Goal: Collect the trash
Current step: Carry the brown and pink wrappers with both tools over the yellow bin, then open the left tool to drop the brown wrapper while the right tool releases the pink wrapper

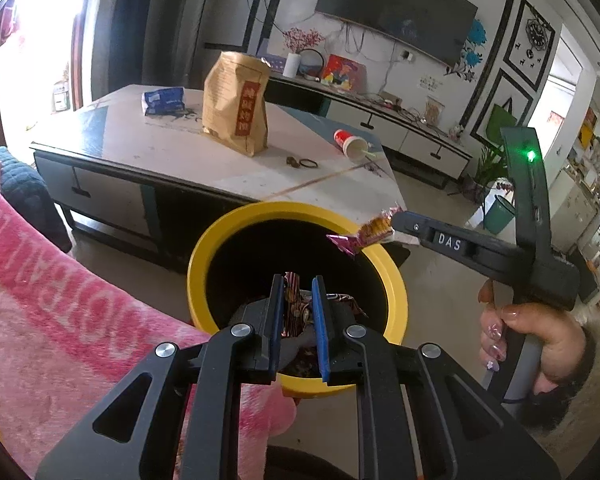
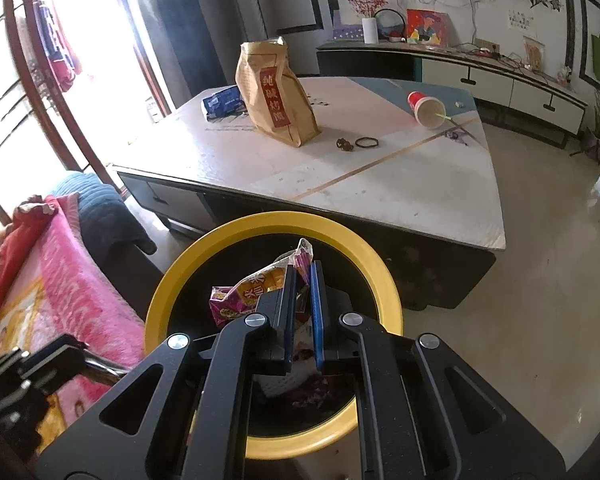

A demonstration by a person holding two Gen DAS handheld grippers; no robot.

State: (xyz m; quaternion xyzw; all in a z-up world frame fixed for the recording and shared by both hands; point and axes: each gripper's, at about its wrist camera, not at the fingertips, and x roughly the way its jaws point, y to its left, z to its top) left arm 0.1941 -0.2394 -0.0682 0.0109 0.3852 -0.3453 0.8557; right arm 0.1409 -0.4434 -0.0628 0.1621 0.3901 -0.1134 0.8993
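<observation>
Left gripper (image 1: 296, 300), nearest the lens: jaws drawn narrow and clamped on a dark, shiny wrapper (image 1: 291, 303), held over the mouth of the yellow-rimmed bin (image 1: 204, 248). Right gripper (image 2: 302, 280): jaws likewise narrow, pinching a crumpled purple-and-orange snack wrapper (image 2: 252, 292), which is seen from the left wrist view to hang at the bin's far rim rather than over its middle. Bin: dark inside, some litter already lying at the bottom; it stands on the floor between a pink blanket (image 1: 60, 300) and a low table (image 2: 340, 184). Table: a brown paper bag (image 2: 276, 96) upright, a blue packet (image 2: 222, 102) behind it, a red paper cup (image 2: 426, 108) tipped on its side with a straw, a hair tie (image 2: 367, 142) and a small dark object beside it; these are judged still to be collected. Risks noted: the snack wrapper, if released where it is held, could catch on the rim and slide outside onto the floor; the light foil wrapper could cling to a pad after opening; the two tools, close together over one opening, could be knocked against each other or against the rim, by which the bin might be tipped.
</observation>
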